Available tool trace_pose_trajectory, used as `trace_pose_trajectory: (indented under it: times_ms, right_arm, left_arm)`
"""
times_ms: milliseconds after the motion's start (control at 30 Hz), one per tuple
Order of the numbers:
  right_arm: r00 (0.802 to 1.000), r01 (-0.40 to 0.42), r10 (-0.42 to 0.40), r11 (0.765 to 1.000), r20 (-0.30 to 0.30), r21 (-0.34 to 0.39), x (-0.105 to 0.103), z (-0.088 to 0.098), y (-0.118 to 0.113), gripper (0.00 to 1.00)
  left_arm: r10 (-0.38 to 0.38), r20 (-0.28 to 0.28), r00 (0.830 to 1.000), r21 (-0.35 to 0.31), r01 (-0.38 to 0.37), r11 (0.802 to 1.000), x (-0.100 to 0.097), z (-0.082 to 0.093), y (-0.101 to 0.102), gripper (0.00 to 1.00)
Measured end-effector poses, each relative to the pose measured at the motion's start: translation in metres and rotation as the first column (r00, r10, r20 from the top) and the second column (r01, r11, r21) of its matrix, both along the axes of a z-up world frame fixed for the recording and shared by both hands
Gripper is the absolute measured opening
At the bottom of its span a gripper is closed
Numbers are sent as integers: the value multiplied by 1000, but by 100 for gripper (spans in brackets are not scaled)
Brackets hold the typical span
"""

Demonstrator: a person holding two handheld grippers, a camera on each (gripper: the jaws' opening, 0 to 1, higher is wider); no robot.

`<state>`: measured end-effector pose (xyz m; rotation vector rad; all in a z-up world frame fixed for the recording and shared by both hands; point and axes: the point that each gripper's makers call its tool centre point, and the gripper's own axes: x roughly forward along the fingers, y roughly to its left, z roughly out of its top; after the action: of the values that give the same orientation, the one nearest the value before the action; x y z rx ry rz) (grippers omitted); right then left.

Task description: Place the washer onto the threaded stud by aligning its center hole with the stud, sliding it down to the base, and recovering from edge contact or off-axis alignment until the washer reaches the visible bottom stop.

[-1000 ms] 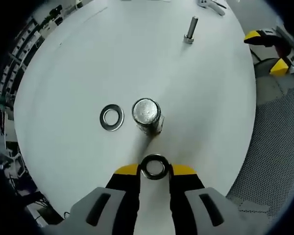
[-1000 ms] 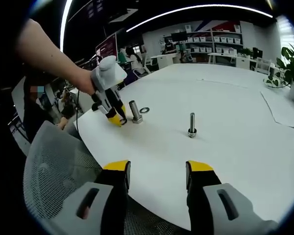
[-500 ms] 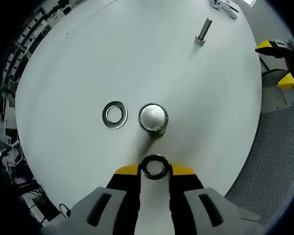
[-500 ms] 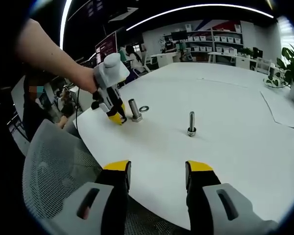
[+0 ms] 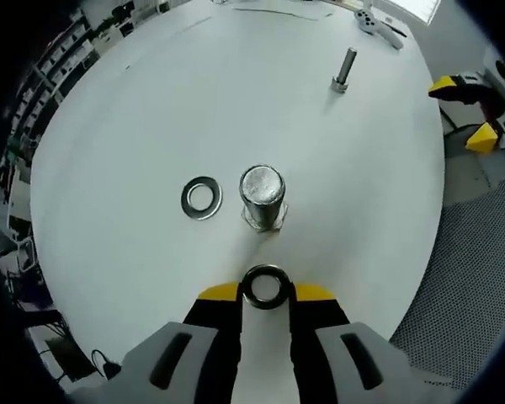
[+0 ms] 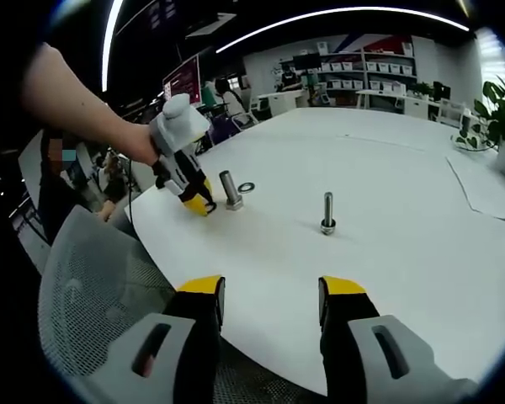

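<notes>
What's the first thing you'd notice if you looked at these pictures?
A fat shiny stud stands upright on the big white table, with a flat washer lying beside it. The left gripper pinches a dark ring just short of the stud.

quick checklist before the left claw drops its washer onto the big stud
1. Washer held: the left claw is shut on the dark washer - ok.
2. Hole over the thick stud: washer sits short of it, not above - not ok.
3. Stud upright on the white table - ok.
4. Spare washer lies flat beside the stud, off its top - ok.
5. Right claw open, well back from the stud - ok.
6. Washer level with the stud axis - cannot tell.
</notes>
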<state>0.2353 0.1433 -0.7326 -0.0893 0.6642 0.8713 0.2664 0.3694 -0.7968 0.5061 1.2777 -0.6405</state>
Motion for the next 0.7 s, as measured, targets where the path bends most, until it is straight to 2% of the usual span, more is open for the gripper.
trace_pose_trajectory:
  times_ms: [300,700]
  right_arm:
    - [1000,1,-1,1000,2,1,0,0,0,47]
    - [1000,4,-4,1000,2,6,1,1,0,47]
  left_arm:
    - [-52,14,999,11,52,999,-1,2,-7,18]
    - [-62,43,997,-11,62,998,2,25,-5,18]
